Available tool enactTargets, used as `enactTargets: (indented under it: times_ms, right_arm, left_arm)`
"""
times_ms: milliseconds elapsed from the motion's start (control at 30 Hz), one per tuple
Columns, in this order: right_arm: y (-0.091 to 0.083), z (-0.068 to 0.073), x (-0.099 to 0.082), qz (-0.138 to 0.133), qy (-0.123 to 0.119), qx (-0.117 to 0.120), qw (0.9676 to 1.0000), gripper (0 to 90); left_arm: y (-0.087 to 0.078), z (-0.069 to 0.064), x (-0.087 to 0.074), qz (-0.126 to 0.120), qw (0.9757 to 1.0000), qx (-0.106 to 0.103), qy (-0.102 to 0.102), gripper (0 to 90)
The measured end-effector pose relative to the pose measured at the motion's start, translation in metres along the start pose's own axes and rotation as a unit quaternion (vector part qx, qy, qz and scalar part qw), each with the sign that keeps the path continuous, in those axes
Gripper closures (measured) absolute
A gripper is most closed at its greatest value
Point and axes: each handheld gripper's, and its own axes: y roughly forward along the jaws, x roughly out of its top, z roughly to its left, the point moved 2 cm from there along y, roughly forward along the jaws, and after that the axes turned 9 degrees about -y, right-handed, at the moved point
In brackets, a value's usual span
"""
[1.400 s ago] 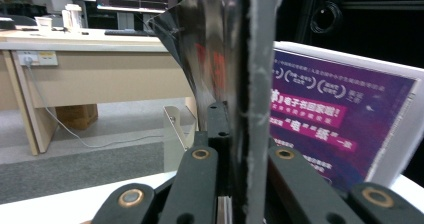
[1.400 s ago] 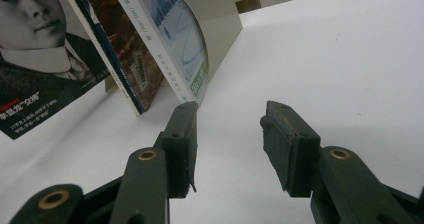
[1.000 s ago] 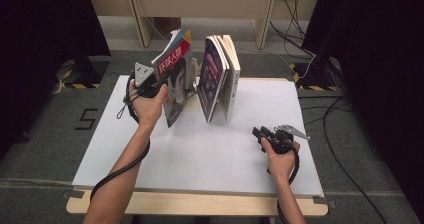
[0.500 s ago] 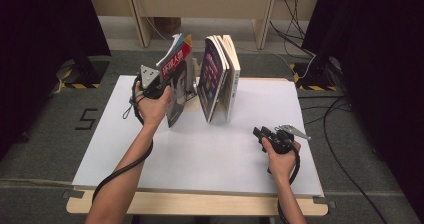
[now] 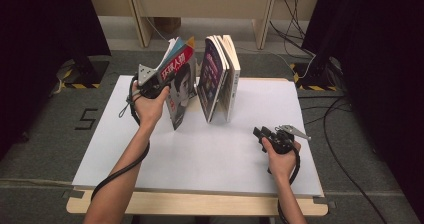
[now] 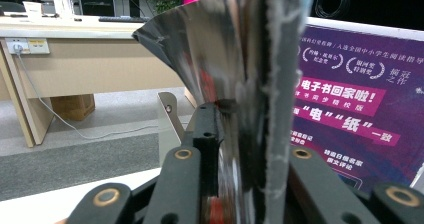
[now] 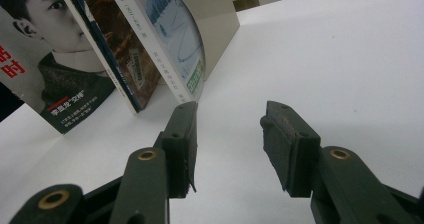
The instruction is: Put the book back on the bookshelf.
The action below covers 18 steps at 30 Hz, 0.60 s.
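Observation:
A magazine [image 5: 179, 91] with a face and a red title on its cover stands tilted on the white table [image 5: 200, 159]. My left gripper [image 5: 167, 76] is at its upper left edge. In the left gripper view the magazine [image 6: 250, 84] sits between the jaws of my left gripper [image 6: 252, 134]. Those jaws have just been opening, and the pages fan loosely in the gap. Just to its right stand several upright books [image 5: 220, 81], the nearest one purple [image 6: 350, 104]. My right gripper [image 5: 261, 134] rests low on the table at the right. Its jaws [image 7: 227, 134] are open and hold nothing.
Beyond the table's far edge stand wooden desk legs [image 5: 137, 19] on a grey floor. Cables [image 5: 320, 59] trail at the right. In the right gripper view the books [image 7: 150, 44] lean a short way ahead of the jaws.
The left hand with the magazine has shifted slightly to the right. The right hand has stayed put.

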Motion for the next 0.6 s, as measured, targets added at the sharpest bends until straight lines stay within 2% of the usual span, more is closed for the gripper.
enactTargets:
  times_ms: [200,433,533,600]
  right_arm:
    - [-0.0004,-0.0012,-0.0001,-0.002,0.000,0.000,1.0000,57.6]
    - [-0.0006,-0.0015,-0.0004,0.000,0.003,0.001,1.0000,57.5]
    - [-0.0005,-0.0012,-0.0008,0.000,0.007,0.001,1.0000,57.5]
    - [-0.0003,-0.0012,-0.0009,0.000,0.006,0.001,1.0000,57.5]
  left_arm:
    - [0.0040,0.0001,-0.0050,0.001,0.9999,-0.010,-0.010,71.7]
    - [0.0077,0.0007,-0.0094,0.015,0.9998,-0.002,-0.016,67.9]
    - [0.0073,0.0013,-0.0092,0.014,0.9997,-0.002,-0.020,71.3]
    - [0.0067,0.0015,-0.0090,0.012,0.9999,-0.001,-0.012,75.0]
